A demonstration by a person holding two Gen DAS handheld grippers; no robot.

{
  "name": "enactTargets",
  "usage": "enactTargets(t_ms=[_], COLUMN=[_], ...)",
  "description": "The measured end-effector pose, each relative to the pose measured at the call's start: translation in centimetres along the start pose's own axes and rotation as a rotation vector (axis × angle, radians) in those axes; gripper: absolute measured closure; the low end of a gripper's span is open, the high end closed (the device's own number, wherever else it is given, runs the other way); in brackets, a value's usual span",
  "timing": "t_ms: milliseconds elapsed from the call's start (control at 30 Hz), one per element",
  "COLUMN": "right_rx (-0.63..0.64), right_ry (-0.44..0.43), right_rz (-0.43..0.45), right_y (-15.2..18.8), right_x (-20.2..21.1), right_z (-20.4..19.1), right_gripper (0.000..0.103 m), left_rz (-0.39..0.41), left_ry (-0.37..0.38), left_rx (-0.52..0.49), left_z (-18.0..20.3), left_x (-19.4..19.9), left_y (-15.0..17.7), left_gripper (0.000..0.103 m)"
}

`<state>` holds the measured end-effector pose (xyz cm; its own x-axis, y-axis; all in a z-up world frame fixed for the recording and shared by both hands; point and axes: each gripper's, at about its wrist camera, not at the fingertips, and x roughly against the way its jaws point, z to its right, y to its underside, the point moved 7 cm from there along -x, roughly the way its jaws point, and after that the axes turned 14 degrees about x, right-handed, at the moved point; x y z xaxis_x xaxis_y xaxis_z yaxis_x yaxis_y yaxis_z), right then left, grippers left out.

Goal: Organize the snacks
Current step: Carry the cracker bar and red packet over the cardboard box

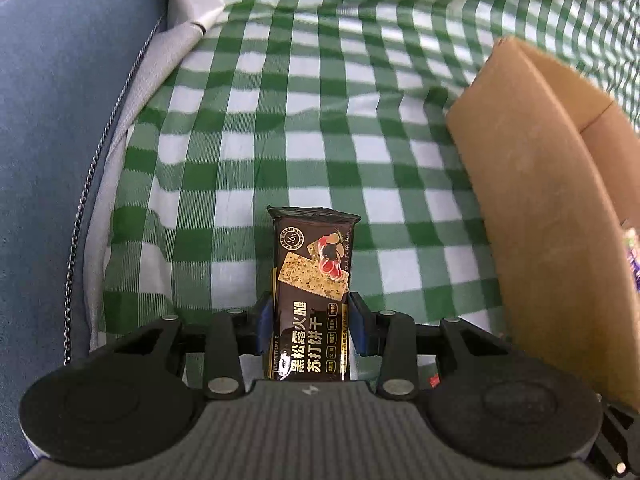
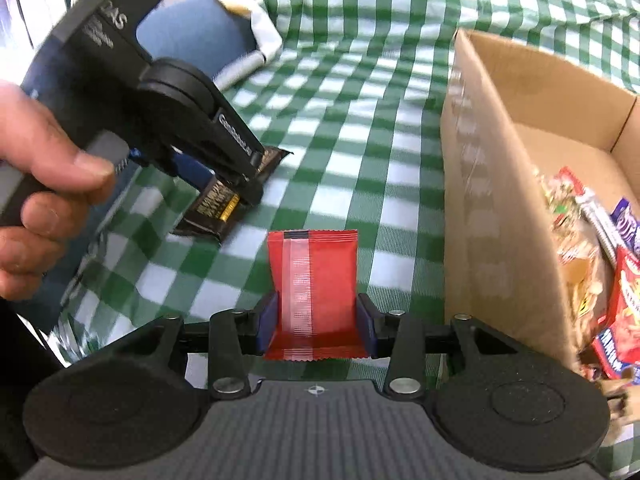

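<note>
We have 2 packs gripped: left gripper (image 1: 311,326) clenched across the dark cracker pack (image 1: 310,300), right gripper (image 2: 316,326) clamped on the red sachet (image 2: 314,292) across its width, buckling it. Both look light, with slick film. The crackers are probably brittle (go easy on squeeze). Cardboard box (image 2: 500,208) sits at 3 o'clock, already holding snacks.

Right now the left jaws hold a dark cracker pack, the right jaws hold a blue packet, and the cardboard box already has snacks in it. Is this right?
Not quite: the packet in the right gripper is red, not blue, as the right wrist view shows. The rest holds: the left gripper grips the dark cracker pack, and the cardboard box already has snacks in it.
</note>
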<state>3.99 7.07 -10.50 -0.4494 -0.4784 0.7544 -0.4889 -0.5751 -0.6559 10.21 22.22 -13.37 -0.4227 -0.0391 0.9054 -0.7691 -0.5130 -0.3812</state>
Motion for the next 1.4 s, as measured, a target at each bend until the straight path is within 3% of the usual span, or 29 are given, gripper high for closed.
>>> enactTargets(t_ms=[100, 333, 500, 633, 800, 1000, 1400], right_rx=[-0.005, -0.001, 0.012, 0.040, -0.082, -0.118, -0.182], right_ry=[0.011, 0.043, 0.080, 0.164, 0.205, 0.220, 0.306], right_rz=[0.047, 0.249, 0.393, 0.477, 0.446, 0.439, 0.444], right_y=[-0.9, -5.8, -8.4, -8.1, -5.6, -4.3, -2.6], right_x=[1.4, 7.9, 12.6, 14.3, 12.8, 12.7, 14.0], right_z=[0.2, 2.4, 6.6, 10.4, 14.9, 16.3, 18.8], right_gripper=[0.060, 0.060, 0.060, 0.060, 0.060, 0.060, 0.060], left_rz=[0.046, 0.183, 0.212, 0.230, 0.241, 0.286, 0.482], left_ry=[0.042, 0.130, 0.150, 0.152, 0.162, 0.197, 0.406], left_rx=[0.035, 0.138, 0.135, 0.121, 0.119, 0.102, 0.017], left_z=[0.0, 0.0, 1.0, 1.5, 2.1, 3.2, 9.0], left_x=[1.2, 4.8, 5.6, 5.8, 5.8, 6.3, 10.8], left_y=[-0.6, -2.0, -1.8, -2.1, -2.3, -2.9, -2.5], left_gripper=[0.061, 0.061, 0.061, 0.061, 0.061, 0.061, 0.061])
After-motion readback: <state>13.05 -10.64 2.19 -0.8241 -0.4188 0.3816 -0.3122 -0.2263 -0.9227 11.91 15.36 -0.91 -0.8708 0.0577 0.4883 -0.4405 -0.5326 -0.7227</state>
